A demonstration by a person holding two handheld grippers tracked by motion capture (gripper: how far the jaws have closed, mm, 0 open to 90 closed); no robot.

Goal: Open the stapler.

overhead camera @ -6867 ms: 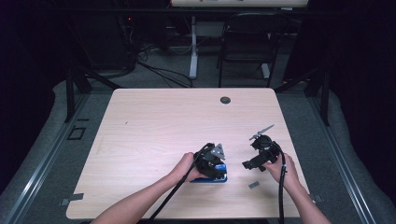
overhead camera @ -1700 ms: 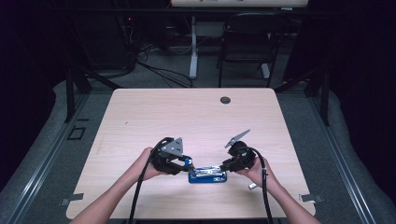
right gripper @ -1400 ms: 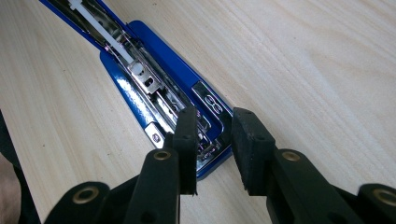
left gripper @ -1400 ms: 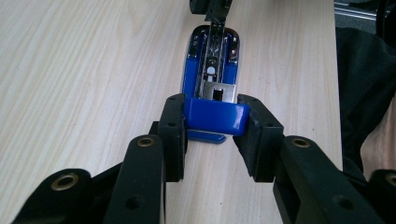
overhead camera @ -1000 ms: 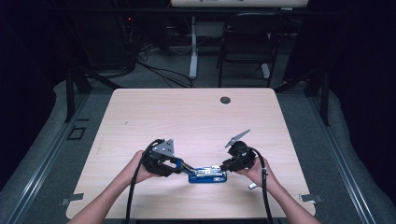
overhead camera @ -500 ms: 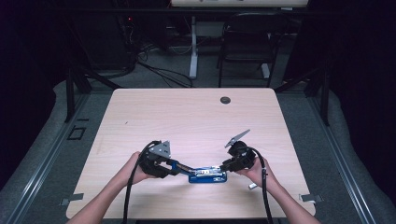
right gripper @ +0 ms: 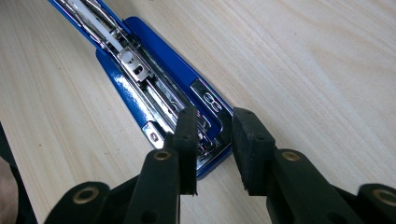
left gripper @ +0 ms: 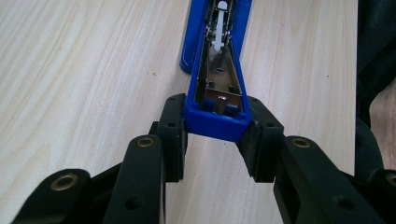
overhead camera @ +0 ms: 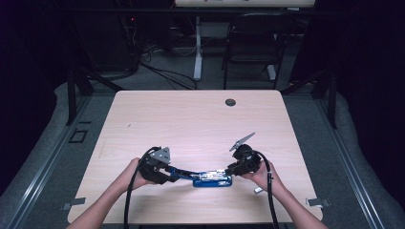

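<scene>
As it lies opened, stapler (overhead camera: 210, 178) lengthwise left-right, lid (left gripper: 218, 105) leftward

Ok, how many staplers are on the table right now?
1. A blue metal stapler, swung open, lies near the table's front edge between the hands; the left claw grips its raised blue top, and the right claw sits at its base end.

Bright, evenly lit table (overhead camera: 200, 119) against dark surroundings; near tongs slightly blurred.
</scene>
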